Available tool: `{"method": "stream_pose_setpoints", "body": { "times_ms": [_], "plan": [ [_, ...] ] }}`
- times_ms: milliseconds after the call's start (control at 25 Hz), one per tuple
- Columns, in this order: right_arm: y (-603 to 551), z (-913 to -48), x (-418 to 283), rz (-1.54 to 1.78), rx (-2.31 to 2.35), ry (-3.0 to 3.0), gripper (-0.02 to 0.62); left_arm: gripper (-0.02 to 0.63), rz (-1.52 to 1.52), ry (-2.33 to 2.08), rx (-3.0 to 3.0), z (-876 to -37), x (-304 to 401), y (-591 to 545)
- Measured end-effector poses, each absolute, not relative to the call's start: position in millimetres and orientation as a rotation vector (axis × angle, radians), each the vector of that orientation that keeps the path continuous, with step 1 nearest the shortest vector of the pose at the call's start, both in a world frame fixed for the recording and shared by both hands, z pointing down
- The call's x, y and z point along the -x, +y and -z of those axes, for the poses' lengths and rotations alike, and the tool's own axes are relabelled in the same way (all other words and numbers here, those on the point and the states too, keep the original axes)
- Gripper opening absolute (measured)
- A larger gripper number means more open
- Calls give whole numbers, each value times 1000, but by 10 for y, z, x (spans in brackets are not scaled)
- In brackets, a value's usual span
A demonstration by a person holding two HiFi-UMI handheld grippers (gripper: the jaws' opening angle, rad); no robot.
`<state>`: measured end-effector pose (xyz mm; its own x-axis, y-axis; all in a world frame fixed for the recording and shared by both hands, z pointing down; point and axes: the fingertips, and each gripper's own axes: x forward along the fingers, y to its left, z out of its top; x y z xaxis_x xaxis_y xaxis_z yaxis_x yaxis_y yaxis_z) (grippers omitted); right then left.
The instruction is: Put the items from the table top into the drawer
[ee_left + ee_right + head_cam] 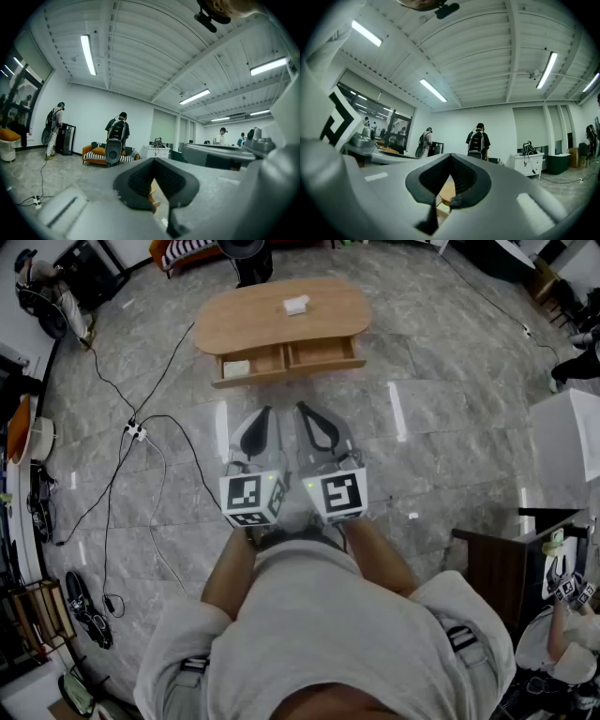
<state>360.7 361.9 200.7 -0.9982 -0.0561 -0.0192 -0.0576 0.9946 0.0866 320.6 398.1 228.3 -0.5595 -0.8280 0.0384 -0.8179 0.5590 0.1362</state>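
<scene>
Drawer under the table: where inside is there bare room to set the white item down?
The right compartment looks wholly bare, from the divider to its outer end. The left compartment holds a pale item at its outer end; only the part beside the divider is free. Neither is crowded.

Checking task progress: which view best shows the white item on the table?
The head view: the white item lies unobstructed on the table. Both gripper views show only wood slivers past their jaws, no item.
</scene>
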Motion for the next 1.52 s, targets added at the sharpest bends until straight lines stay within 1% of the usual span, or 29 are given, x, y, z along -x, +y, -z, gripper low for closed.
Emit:
{"method": "stream_pose_setpoints", "body": {
  "times_ms": [320,480,680,1040,1120,1280,1520],
  "plan": [
    [3576,-2040,-3718,-127,41,3123,6,20,171,-2713,-1367,-2278,-3304,3984],
    [3525,-2153,-3661,-58,1,3128,6,20,175,-2730,-1318,-2356,-3249,3995],
    [3483,-2234,-3496,-89,-56,3146,6,20,168,-2747,-1266,-2430,-3119,4042],
    [3385,-2431,-2582,-68,-82,3185,6,20,202,-2717,-1196,-2712,-2222,3978],
    [3325,-2458,-2293,-71,-64,3192,6,20,216,-2704,-1204,-2748,-1930,3929],
    [3344,-2487,-1530,-139,-111,3202,6,20,264,-2677,-1187,-2862,-1108,3892],
    [3152,-2458,-939,-230,-81,3263,7,20,325,-2667,-1213,-2806,-375,3707]
  ]
}}
